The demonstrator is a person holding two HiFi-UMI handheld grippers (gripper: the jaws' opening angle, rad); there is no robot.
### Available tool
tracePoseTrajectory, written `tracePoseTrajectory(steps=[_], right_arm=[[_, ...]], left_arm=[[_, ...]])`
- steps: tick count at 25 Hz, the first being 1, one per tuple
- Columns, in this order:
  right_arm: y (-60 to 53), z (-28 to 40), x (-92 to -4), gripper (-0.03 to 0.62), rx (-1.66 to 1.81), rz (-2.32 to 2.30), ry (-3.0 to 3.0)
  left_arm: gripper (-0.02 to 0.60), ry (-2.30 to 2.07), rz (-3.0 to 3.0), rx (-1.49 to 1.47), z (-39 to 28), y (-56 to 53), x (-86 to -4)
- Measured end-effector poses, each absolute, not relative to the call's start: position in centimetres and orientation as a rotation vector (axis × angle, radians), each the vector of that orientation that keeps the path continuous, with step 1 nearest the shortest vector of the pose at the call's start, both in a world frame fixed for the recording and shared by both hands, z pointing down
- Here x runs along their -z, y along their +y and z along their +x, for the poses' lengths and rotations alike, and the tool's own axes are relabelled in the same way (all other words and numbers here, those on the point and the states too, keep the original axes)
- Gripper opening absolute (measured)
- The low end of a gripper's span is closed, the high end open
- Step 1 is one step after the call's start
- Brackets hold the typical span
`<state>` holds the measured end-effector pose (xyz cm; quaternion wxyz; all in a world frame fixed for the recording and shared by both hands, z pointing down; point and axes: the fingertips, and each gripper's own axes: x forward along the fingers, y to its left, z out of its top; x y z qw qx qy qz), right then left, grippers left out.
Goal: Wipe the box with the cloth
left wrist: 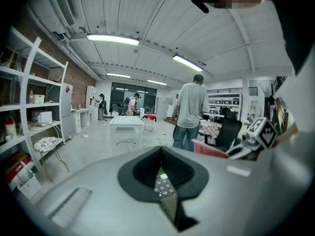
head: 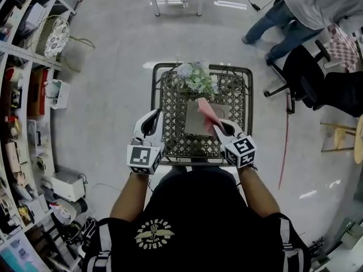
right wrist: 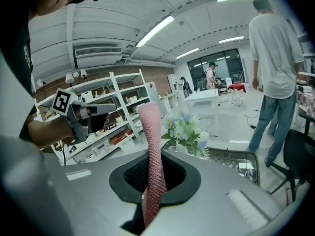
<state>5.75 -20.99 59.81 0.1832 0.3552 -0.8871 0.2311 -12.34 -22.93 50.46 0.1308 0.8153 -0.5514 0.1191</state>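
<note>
A flat grey box (head: 197,122) lies on the black lattice table (head: 170,98), just in front of a bunch of pale flowers (head: 195,78). My right gripper (head: 218,130) is shut on a pink cloth (head: 207,113), which sticks up and forward over the box's right part. In the right gripper view the cloth (right wrist: 153,156) rises twisted out of the gripper (right wrist: 152,183). My left gripper (head: 150,123) hovers over the table's left front corner, shut and empty; through its narrow slit (left wrist: 165,181) only the lattice shows. The box is hidden in both gripper views.
Shelving (head: 22,95) packed with items runs along the left. A black office chair (head: 303,75) and a standing person (head: 300,10) are at the right rear. A white table (left wrist: 127,121) stands farther down the room. A red cable (head: 283,146) lies on the floor at the right.
</note>
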Motion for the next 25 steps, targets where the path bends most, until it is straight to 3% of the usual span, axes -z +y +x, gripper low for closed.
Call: tracePoseTrajectory(steps=[13, 20, 25], right_arm=[[-22.7, -3.4, -72.7, 0.017, -0.782, 0.729, -2.349], [-23.3, -2.6, -83.6, 0.017, -0.858, 0.792, -2.082], [-23.4, -0.4, -86.0, 0.017, -0.829, 0.859, -1.971]], left_arm=[[0.000, -1.841, 2.173, -0.408, -20.3, -17.5, -50.6], [0.000, -1.870, 2.115, -0.442, -20.3, -14.5, -50.9], [0.000, -1.813, 2.142, -0.462, -18.0, -13.7, -50.7]])
